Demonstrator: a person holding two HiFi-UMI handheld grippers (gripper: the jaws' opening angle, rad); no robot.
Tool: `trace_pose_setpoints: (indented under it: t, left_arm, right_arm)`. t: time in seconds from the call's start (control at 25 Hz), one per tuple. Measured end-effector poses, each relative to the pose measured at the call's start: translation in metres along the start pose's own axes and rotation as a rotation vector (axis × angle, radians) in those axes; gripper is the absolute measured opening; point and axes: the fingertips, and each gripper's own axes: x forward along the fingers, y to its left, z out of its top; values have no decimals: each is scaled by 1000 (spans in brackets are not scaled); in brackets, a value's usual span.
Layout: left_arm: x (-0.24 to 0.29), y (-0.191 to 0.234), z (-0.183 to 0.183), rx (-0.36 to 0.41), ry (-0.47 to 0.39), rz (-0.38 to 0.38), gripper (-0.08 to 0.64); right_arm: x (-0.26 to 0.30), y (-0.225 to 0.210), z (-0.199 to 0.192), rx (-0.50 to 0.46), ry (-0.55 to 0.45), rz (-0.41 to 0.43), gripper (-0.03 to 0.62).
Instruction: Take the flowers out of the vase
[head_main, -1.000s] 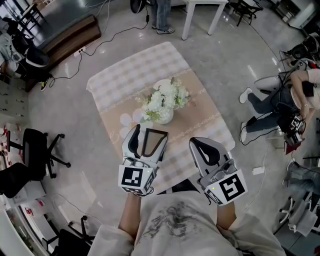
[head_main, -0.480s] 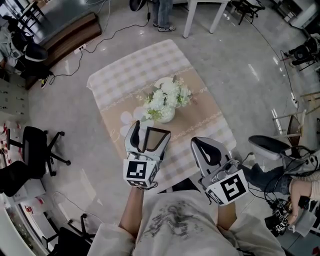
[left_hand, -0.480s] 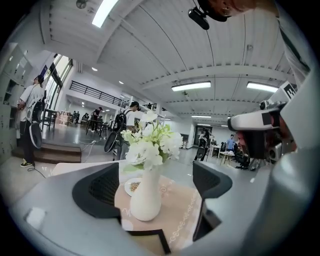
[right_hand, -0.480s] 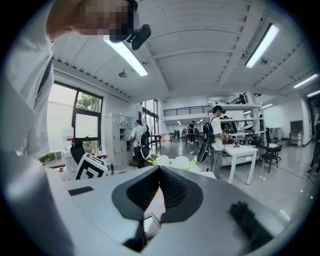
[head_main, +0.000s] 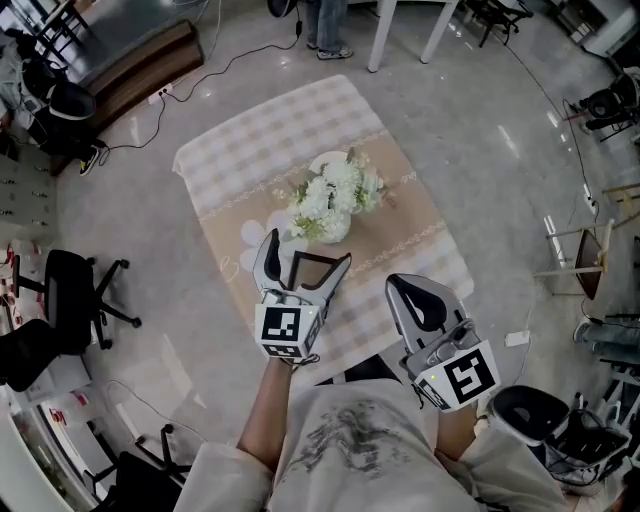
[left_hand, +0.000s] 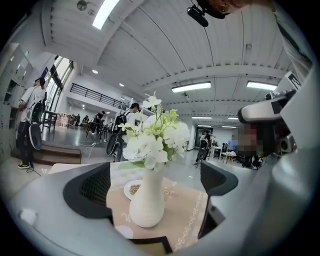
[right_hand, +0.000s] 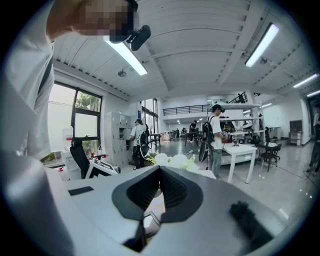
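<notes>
L gripper (head_main: 306, 254): jaws have just been opening and now stand wide, nothing between the pads. Against the head views from a sec ago it has also crept fwd and a bit lower, toward the vase (head_main: 331, 231). R gripper (head_main: 410, 290) hasn't budged.

Meaning for the task (my read): this is the approach, with no contact yet. Flowers (head_main: 336, 188) all sit in the vase, which is upright on the beige runner (head_main: 225, 243), about mid-table (head_main: 260, 130). Nothing taken out so far.

Left gripper view: the vase body is framed between the two dark pads but ahead of them, clear gap on both sides. A small dish (left_hand: 134, 189) sits just behind the vase. The pads line up with the vase's belly, not the stems, so L prob means to steady the vase while R pulls the bunch. That's a guess.

Pose:
- L forearm reaches out from the torso, gripper close to level and tipped slightly down, aimed at the vase. Marker cube faces up.
- R gripper sits back near the table's near edge, well apart from the vase. Jaws together and empty. In its own view only the flower tops peek over the closed pads.
</notes>
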Motion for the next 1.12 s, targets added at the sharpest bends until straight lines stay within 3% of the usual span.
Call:
trace_pose_setpoints:
  t: [0.32,0.88,0.96,1.12]
  left_arm:
    - [19,-1,1,38,-45,-11,591]
    - [36,-1,17,72,-90,-36,581]
    - [36,0,18,82,-93,-37,570]
    - [34,1,23,104,-114,-36,427]
  right_arm:
    - [-2,-5,-4,7,11,-7,17]
    - [1,-11,-10,15,23,-16,17]
    - [1,-11,-11,16,23,-17,17]
    - [2,-12,-12,18,27,-20,17]
